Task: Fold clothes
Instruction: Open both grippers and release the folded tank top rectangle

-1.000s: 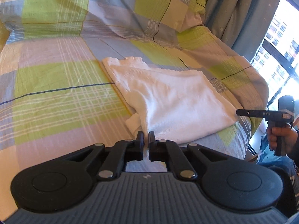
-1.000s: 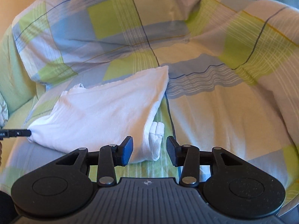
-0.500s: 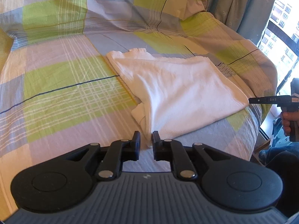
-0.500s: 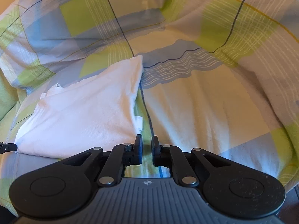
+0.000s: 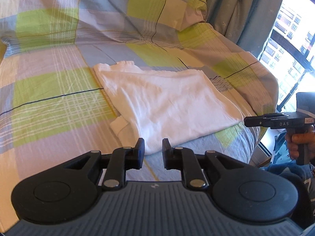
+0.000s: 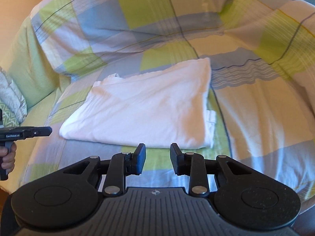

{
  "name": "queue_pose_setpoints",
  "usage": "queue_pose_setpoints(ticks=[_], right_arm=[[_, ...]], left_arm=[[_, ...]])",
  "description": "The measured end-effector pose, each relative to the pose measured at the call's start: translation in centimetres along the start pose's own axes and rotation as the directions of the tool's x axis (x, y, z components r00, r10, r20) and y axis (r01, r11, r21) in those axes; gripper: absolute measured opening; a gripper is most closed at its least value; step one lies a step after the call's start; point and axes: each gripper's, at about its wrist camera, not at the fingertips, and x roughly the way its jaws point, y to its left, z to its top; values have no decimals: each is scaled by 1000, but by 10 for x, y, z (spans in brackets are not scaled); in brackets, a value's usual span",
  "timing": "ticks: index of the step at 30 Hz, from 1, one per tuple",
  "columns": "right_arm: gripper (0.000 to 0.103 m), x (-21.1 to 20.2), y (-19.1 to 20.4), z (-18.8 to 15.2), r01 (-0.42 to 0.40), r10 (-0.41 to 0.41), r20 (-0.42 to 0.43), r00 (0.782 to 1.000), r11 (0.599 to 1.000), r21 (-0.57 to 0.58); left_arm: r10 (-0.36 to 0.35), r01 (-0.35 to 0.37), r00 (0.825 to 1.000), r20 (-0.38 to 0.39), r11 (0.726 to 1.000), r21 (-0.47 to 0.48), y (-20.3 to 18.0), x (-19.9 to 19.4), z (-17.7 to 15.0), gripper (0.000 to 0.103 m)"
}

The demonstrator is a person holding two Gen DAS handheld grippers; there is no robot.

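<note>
White knit garment (image 5: 163,106): folded into a flat, roughly rectangular packet and laid on the checked bedcover (image 5: 53,90), near the bed's front edge; nothing is gripping it.
Loose part: a ribbed cuff or hem (image 5: 119,124) is seen sticking out from under one side of the packet, so the fold is not fully tidy.
Left gripper (image 5: 153,152): held just short of the packet's near edge, jaws parted a little and just opened further, nothing between them, cloth not touched.
Right gripper (image 6: 158,158): held before the packet's other near edge, jaws moderately apart and just reopened, nothing between them; in the left view its closed-looking tip sits just off the packet's corner.
Stage judged: a fold appears finished and let go; a further fold or a tuck of the protruding piece may be left.
Risk, layers: if only the top layer is pinched at the next grasp, the stack could be peeled open and the fold undone.
Risk, cover: the bedcover is soft and wrinkled, so it could be caught along with the garment and dragged.
Risk, edge: the packet lies near the bed's edge, so a pull toward the person could slide it off.
Surroundings: pillows (image 6: 122,19) in the same check behind; grey-blue curtain (image 5: 242,9) and window (image 5: 291,39) to one side.
</note>
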Motion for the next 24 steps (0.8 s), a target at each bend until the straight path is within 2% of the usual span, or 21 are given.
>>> queue_pose_setpoints(ticks=[4,5,6,9,11,14,15,16,17,19,21,24], right_arm=[[32,27,7,16,-1,0,-14,1000,996,-85],[32,36,6,23,-2,1,-8,1000,995,-99],[32,45,6,29,-3,3,-3,1000,994,-114],[32,78,-2,50,-13,13,-8,1000,991,-131],[32,97,-9,59,-44,38,-51,998,992,-120],[30,101,-18,64,-61,53,-80,995,994,-96],[28,99,-22,66,-50,43,-91,995,996,-78],[19,95,-26,67,-28,22,-104,994,998,-54],[17,91,-30,70,5,-8,-119,993,1000,-27],[19,81,-37,77,75,-71,-155,985,997,26],[29,65,-39,83,109,-98,-190,977,993,45],[31,37,-40,87,100,-73,-228,971,989,110]], left_arm=[[-5,5,1000,10,1000,-11,18,19,7,17],[3,-3,1000,9,1000,-1,22,23,9,14],[9,-9,1000,3,1000,13,25,26,11,5],[3,1,999,-51,997,75,31,36,13,4],[-14,17,998,-66,999,49,35,36,15,4],[-16,14,992,-123,1000,-18,41,36,21,5],[-8,3,989,-149,999,-37,41,36,25,5],[6,-15,984,-180,999,-48,40,35,30,5],[26,-38,977,-213,998,-51,37,34,37,5],[70,-79,960,-272,997,-22,28,29,55,13],[94,-100,943,-318,995,-2,19,25,76,15],[129,-118,920,-371,992,53,2,24,111,17]])
